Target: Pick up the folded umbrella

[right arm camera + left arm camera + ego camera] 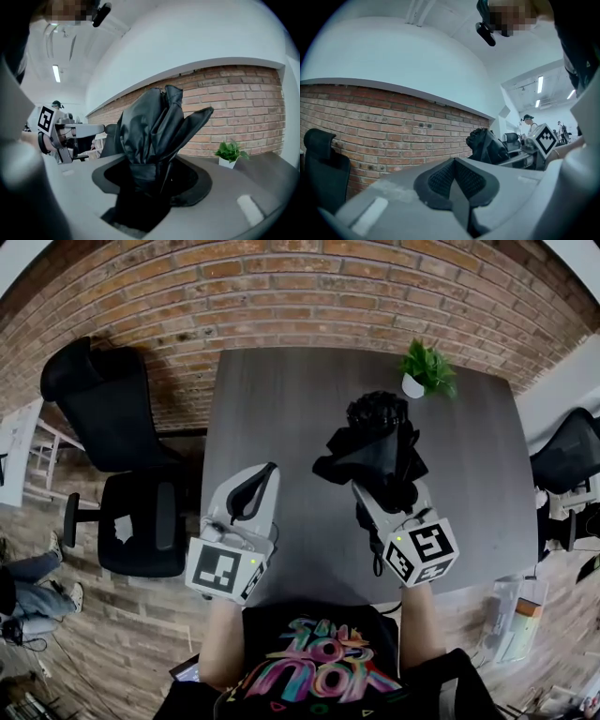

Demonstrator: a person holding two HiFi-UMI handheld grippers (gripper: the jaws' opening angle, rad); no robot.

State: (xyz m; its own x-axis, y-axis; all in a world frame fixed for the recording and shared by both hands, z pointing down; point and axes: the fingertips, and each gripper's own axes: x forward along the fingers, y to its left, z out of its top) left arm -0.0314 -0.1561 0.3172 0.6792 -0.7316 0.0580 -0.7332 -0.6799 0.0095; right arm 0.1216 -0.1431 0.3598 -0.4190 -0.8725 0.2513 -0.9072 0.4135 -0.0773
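Observation:
The folded black umbrella (375, 448) is held up off the dark grey table (281, 418), its loose fabric flaring out above the jaws. My right gripper (380, 486) is shut on its lower part. In the right gripper view the umbrella (152, 136) stands upright between the pads and fills the middle. My left gripper (248, 493) hovers at the table's near left with its jaws closed together and nothing between them. From the left gripper view the umbrella (487, 146) shows beyond the meeting pads (454, 180), to the right.
A small potted plant (427, 369) stands at the table's far right, also the potted plant (228, 153) in the right gripper view. A black office chair (117, 456) is left of the table, another chair (570, 460) at the right. A brick wall (281, 296) lies behind.

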